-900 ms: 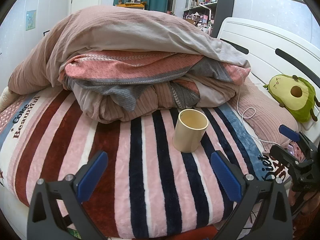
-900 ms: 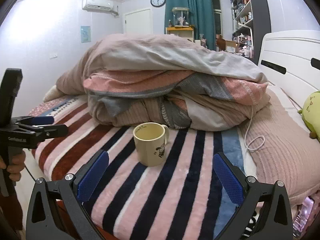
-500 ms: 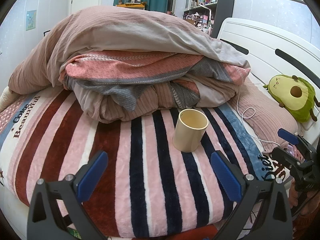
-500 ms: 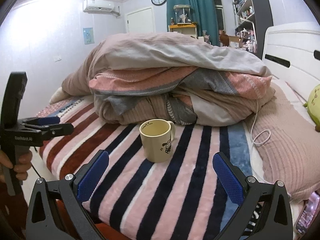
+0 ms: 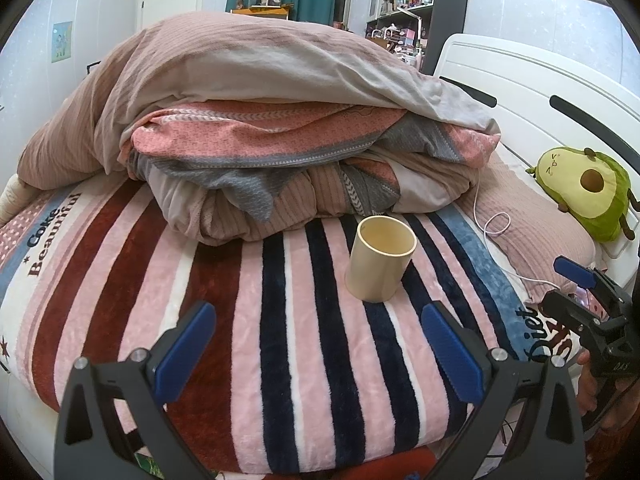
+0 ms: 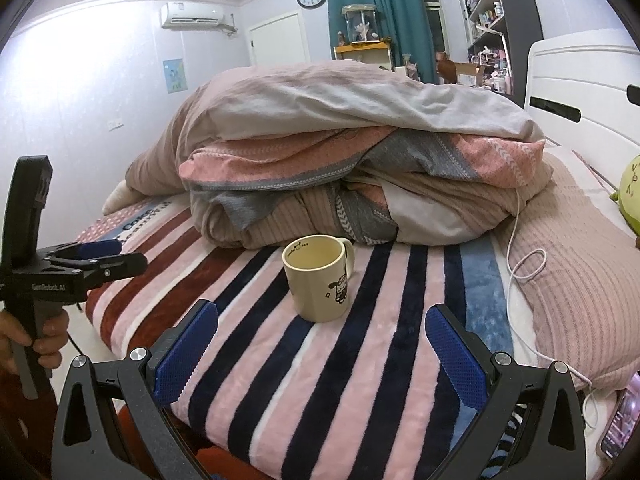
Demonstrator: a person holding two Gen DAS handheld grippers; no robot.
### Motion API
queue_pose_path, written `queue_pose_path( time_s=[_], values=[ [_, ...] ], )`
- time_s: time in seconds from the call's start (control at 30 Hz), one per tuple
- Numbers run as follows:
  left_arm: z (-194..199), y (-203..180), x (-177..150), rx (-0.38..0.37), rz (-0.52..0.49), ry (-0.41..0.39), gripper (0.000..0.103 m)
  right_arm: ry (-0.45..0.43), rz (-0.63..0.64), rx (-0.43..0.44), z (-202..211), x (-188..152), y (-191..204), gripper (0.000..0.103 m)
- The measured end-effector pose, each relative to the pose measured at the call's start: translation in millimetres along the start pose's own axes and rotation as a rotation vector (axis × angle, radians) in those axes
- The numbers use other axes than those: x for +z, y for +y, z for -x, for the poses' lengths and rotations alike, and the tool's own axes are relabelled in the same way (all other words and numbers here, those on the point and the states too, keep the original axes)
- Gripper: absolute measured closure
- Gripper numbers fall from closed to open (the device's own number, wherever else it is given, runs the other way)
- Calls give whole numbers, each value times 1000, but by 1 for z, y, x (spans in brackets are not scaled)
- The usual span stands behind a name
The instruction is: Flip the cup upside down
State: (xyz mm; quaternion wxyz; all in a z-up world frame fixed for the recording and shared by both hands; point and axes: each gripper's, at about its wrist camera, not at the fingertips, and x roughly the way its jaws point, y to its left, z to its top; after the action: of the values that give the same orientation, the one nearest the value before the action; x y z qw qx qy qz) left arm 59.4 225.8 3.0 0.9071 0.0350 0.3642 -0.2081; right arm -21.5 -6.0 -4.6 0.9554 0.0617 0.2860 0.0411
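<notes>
"Coke Beautiful" on striped blanket (image 5: pixel 280 320); "GenRobot.AI" on left gripper (image 6: pixel 100 258).

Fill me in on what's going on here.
A person holds two grippers over a bed. A cream cup stands upright, mouth up, on the striped blanket, in front of a heap of bedding. The right gripper and the left gripper are both open and apart from the cup. Nothing is flipped yet.

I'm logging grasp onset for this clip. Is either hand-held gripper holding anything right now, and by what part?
Nothing is held. The left hand-held gripper and right hand-held gripper are both open, short of the cup standing upright on the blanket.
</notes>
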Motion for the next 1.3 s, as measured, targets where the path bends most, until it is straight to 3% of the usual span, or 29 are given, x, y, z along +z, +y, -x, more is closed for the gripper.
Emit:
queue_pose_path(
  time_s=[0.87,1.07,1.3],
  values=[
    [-16,-5,3,-28,-16,16,1,5,-8,17,-8,-5,-4,0],
    [-36,4,13,-60,-15,17,1,28,59,69,-59,-9,-9,0],
    [-67,20,23,-65,-19,26,1,117,100,107,-170,-9,-18,0]
  ],
)
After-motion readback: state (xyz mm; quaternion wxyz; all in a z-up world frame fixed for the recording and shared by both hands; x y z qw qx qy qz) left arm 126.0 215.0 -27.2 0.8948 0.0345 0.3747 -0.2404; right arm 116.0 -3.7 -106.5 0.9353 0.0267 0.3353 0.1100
